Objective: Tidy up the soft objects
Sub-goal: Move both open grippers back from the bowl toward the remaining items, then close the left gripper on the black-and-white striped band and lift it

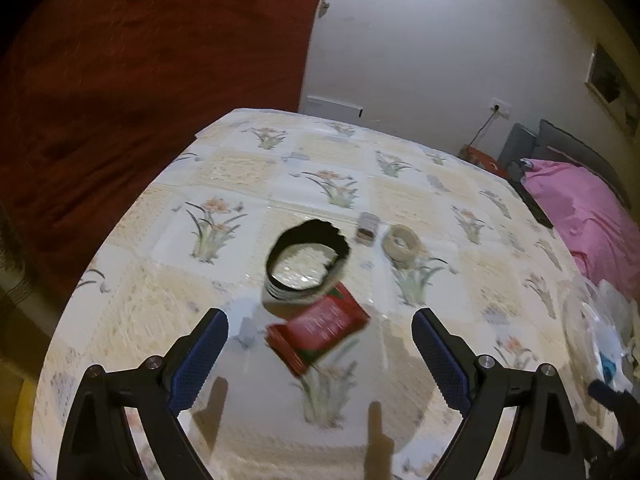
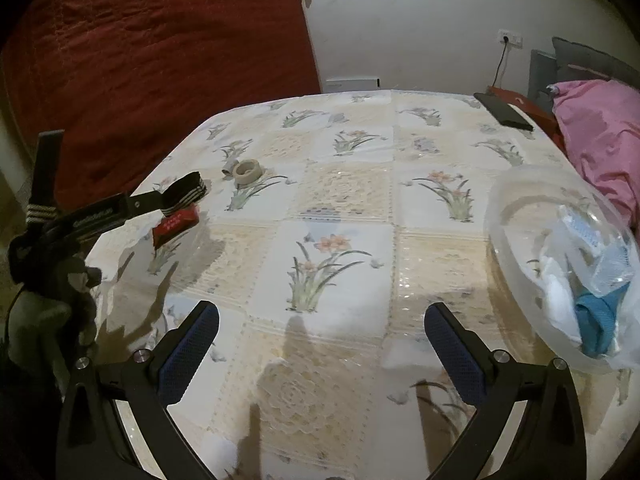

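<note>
My left gripper (image 1: 320,314) hangs open just above the table, and a red packet (image 1: 320,330) lies between its blue-padded fingertips. Just beyond the packet sits a black elastic band with white stripes (image 1: 308,264), curled into a ring. My right gripper (image 2: 322,308) is open over bare tablecloth with nothing between its fingers. To its right stands a clear plastic bowl (image 2: 512,216) holding a white cloth (image 2: 560,300), a blue cloth (image 2: 596,320) and crumpled clear plastic. In the right wrist view the band (image 2: 188,192) and packet (image 2: 176,226) lie at the far left.
A tape roll (image 1: 402,242) and a small jar (image 1: 368,228) sit behind the band. The floral tablecloth (image 2: 340,200) covers the table. A dark phone (image 2: 504,112) lies at the far right corner, with pink fabric (image 2: 600,132) beyond the edge. A red curtain (image 1: 140,80) hangs at the left.
</note>
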The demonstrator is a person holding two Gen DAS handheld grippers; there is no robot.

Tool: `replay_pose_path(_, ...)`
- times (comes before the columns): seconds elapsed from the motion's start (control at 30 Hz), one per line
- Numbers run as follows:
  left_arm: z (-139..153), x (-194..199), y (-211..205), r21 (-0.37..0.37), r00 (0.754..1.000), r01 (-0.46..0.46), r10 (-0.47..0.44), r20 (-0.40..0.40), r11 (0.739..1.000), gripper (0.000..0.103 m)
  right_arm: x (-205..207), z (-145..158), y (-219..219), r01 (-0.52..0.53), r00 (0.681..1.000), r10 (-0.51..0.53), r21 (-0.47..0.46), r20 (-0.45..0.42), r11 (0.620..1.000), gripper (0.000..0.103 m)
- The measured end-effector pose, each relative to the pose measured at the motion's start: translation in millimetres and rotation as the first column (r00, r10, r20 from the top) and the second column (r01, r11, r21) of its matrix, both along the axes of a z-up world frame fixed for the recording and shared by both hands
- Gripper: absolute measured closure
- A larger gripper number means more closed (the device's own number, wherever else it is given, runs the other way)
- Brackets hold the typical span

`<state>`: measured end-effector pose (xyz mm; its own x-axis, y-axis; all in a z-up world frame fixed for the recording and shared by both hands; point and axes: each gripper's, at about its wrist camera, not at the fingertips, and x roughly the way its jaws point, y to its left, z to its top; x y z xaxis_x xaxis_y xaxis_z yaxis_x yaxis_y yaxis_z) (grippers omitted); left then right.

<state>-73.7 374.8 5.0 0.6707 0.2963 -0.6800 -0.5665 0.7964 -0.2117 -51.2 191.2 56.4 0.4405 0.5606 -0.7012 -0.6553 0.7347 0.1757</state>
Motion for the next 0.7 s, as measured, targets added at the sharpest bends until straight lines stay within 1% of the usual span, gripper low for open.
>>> replay_pose_path(0.17, -3.2, 14.6, 15.6, 0.003, 0.999, -0.007, 0.007, -0.032, 1.000, 0.007, 9.6, -4.4, 2.7, 0.004, 0.999, -0.002, 0.044, -0.050, 0.999, 0.000)
replay_pose_path(0.4, -7.2, 32.0, 26.6, 0.007, 0.999, -0.005, 0.005, -0.051, 1.000, 0.007, 18.6, -4.0, 10.9, 0.017, 0.999, -0.016, 0.026, -0.045, 1.000, 0.000)
replay_pose_path(0.57, -14.1, 43.3, 33.3, 0.003, 0.997, -0.009, 0.009, -0.077, 1.000, 0.007, 22.7, -6.4, 20.7, 0.004, 0.999, -0.003, 0.010, -0.046, 1.000, 0.000)
replay_pose_path(0.7, -17.9, 50.6, 36.8, -0.001, 0.997, 0.001, -0.001, -0.082, 1.000, 0.007, 26.2, -8.8, 29.6, -0.006, 0.999, 0.006, -0.006, -0.045, 1.000, 0.000)
